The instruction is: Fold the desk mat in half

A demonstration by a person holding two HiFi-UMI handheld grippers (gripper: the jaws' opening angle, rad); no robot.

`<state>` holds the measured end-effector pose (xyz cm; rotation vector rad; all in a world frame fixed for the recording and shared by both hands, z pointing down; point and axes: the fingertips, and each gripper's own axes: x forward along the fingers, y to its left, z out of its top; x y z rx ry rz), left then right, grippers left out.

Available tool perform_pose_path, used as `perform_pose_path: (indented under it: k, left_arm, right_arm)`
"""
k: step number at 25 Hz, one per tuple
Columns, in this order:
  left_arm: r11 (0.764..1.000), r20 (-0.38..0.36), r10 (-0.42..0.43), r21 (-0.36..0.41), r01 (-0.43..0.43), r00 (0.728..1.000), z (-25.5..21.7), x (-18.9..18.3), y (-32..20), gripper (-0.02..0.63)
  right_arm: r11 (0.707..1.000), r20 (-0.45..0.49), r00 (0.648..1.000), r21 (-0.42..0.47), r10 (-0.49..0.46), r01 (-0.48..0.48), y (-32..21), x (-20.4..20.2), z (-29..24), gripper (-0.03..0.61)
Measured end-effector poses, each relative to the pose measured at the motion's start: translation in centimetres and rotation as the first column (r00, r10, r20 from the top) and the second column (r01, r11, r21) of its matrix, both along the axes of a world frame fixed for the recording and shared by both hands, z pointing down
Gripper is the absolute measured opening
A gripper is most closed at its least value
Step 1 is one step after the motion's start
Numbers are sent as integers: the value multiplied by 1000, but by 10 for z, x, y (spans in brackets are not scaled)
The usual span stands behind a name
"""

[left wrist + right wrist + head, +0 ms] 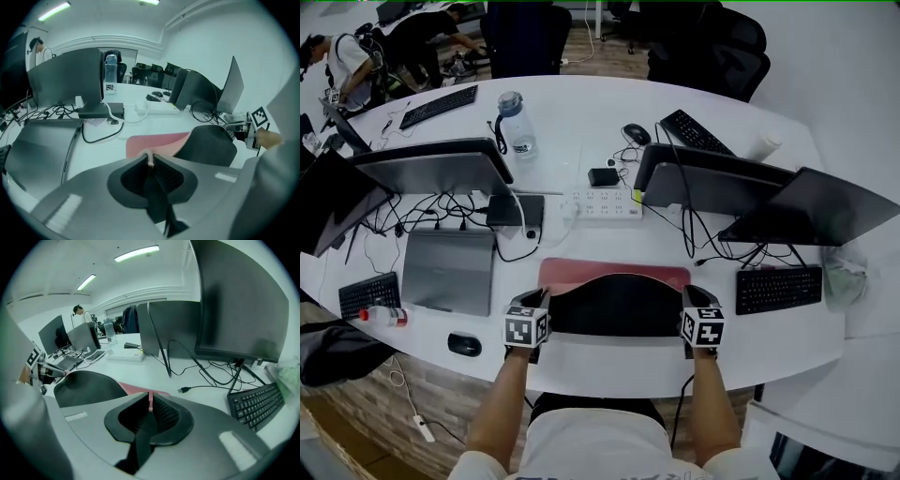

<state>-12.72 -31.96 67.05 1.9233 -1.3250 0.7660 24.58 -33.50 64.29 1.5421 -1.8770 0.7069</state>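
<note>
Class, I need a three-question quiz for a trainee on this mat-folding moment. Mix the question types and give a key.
1. True or false: the left tool and the right tool are each shut on an edge of the desk mat.
2. Which colour does the mat's raised part show? A pink, B black, C white.
3. Fill in: just right of the mat lies a black ____.

Key: 1 true; 2 B; 3 keyboard.

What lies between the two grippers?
The desk mat, arched black side up, its near edge pinched by the left gripper and right gripper; the head view shows it.
</note>
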Motion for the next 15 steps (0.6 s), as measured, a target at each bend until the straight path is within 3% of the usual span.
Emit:
perform_pose_path:
  k: [9, 15]
  left_arm:
    - [999, 2, 7, -43, -7, 1000, 12, -1, -18, 41]
    - [999, 51, -12, -45, 15, 999, 20, -4, -32, 66]
  right_arm:
    - [999, -31, 999, -48, 23, -25, -18, 4, 21, 41]
    - [995, -66, 998, -98, 23, -30, -23, 10, 36, 15]
